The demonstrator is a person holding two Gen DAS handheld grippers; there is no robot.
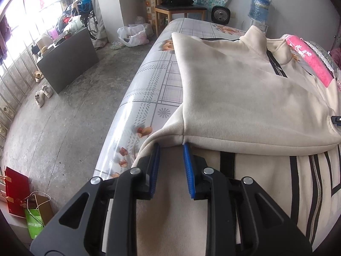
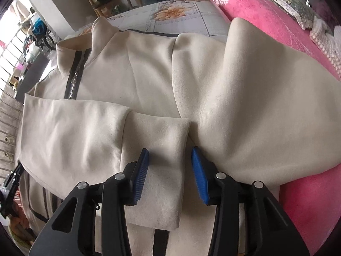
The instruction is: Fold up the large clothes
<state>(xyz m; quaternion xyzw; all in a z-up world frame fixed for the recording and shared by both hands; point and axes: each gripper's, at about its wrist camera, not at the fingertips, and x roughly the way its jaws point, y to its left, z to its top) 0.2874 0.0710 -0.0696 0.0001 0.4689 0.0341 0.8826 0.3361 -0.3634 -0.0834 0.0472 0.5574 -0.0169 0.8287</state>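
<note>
We saw the cream jacket (image 1: 245,98) spread on the bed (image 1: 149,81), its zipper (image 2: 73,79) closed up to the collar and one sleeve (image 2: 132,140) folded across the front. Our left claw (image 1: 171,149) stood narrowly parted at the fold's edge, pads clear of the cloth. Our right claw (image 2: 169,155) stood parted over the sleeve's cuff, gripping nothing. The only writing was on a green bag (image 1: 34,224) on the floor, too small for us to read.
</note>
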